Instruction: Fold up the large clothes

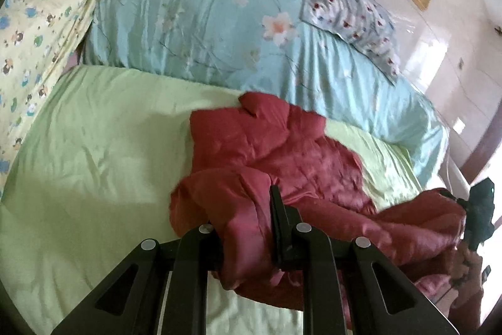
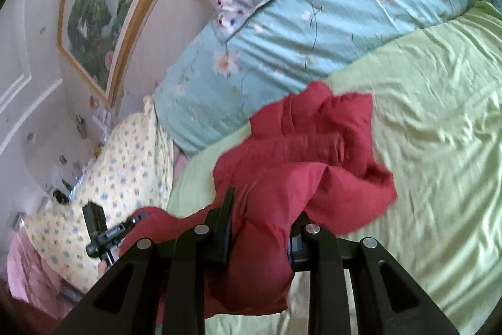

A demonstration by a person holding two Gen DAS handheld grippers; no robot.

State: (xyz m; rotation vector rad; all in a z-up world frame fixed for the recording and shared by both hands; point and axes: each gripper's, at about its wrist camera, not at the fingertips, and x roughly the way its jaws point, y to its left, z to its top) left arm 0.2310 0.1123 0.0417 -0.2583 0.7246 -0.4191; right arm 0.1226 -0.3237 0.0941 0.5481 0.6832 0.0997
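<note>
Garments: one, a red padded jacket [image 1: 276, 146], the only piece of clothing on the bed.
Grippers: two, the left gripper [image 1: 248, 222] and the right gripper [image 2: 260, 225], each seen from its own camera and once more at the edge of the other's view.
Bedding: one light green sheet [image 1: 94, 153] over the bed; one folded pale blue floral quilt [image 1: 194, 21] along the far side; one blue-grey flowered pillow [image 1: 351, 14] on top of the quilt; one yellow patterned pillow [image 1: 37, 21] at the end of the quilt.
Wall: one gold-framed landscape painting [image 2: 103, 8].
Jacket, look: deep red, quilted in stitched rows, slightly shiny, puffy and crumpled, with thick rolled folds near the jaws.
Jacket, place: its far part lies bunched on the green sheet just in front of the blue quilt; its near edge is raised off the sheet and hangs between the two grippers.
Left jaws: drawn nearly together, pinching a bunched fold of the red jacket.
Right jaws: set a little apart, clamping a thick wad of the red jacket that bulges out below them.
</note>
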